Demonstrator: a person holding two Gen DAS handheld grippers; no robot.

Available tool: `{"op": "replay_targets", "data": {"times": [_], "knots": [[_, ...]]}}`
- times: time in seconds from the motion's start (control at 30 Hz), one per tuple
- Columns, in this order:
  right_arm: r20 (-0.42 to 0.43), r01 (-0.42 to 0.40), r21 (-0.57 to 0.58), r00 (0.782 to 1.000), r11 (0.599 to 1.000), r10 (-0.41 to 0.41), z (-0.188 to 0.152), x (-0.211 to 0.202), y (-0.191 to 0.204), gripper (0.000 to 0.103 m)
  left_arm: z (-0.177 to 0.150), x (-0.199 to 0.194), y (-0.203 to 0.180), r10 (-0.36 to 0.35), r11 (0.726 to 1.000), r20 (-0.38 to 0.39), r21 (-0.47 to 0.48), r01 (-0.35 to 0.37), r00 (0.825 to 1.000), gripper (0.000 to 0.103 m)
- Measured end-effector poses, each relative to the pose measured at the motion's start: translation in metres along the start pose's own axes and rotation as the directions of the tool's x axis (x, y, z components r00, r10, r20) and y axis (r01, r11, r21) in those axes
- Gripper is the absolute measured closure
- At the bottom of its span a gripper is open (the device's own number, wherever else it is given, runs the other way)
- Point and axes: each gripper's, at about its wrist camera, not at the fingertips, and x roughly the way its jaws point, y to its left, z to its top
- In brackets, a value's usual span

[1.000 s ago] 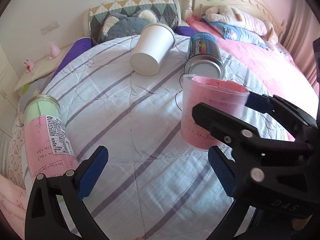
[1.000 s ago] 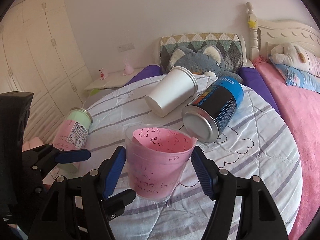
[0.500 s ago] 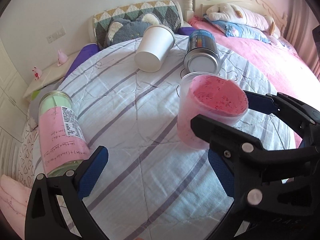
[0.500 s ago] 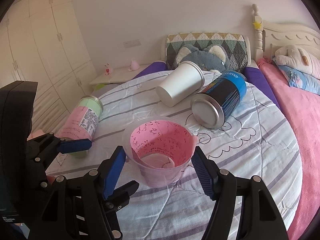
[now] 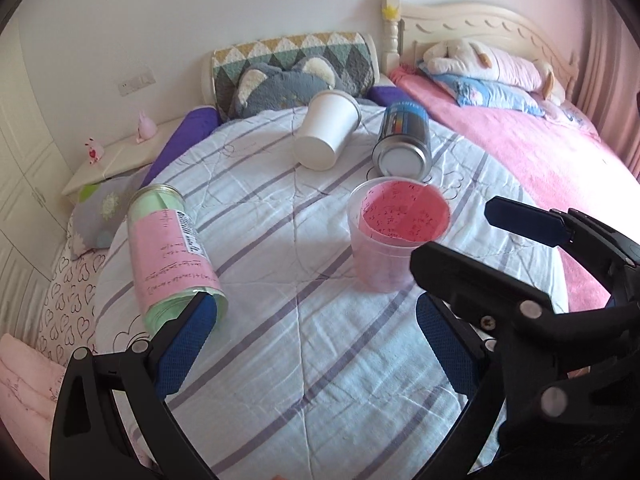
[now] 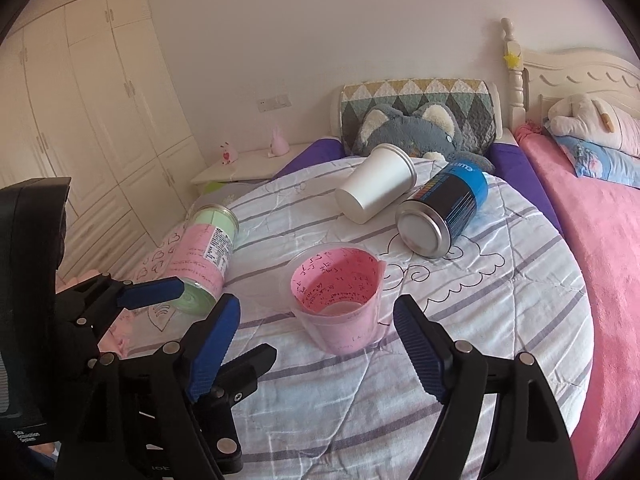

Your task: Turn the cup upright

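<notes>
A clear plastic cup lined with pink paper stands upright, mouth up, on the round striped table; it also shows in the left wrist view. My right gripper is open, its blue pads apart on either side of the cup's near side and not touching it. In the left wrist view the right gripper shows just right of and in front of the cup. My left gripper is open and empty, well to the near left of the cup.
A white paper cup lies on its side at the back of the table. A blue and black can lies beside it. A jar with a pink label lies at the left. A bed with pink cover is on the right.
The right gripper has opened and drawn back and up from the pink cup, which now stands free on the table. The left gripper has also pulled back.
</notes>
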Motion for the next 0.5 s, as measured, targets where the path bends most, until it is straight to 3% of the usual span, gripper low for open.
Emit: {"op": "replay_targets", "data": {"times": [0.27,0.5], "knots": [[0.118,0.036,-0.010,0.992,0.999,-0.035,0.002,-0.054,0.018,0.019,-0.009,-0.044,0.000,-0.003,0.999,0.100,-0.035,0.006,0.995,0.001],[0.257,0.069,0.007,0.964,0.998,-0.068,0.002,-0.103,0.028,0.015,-0.021,-0.085,0.003,0.058,0.993,0.221,-0.110,-0.034,0.974,0.001]]}}
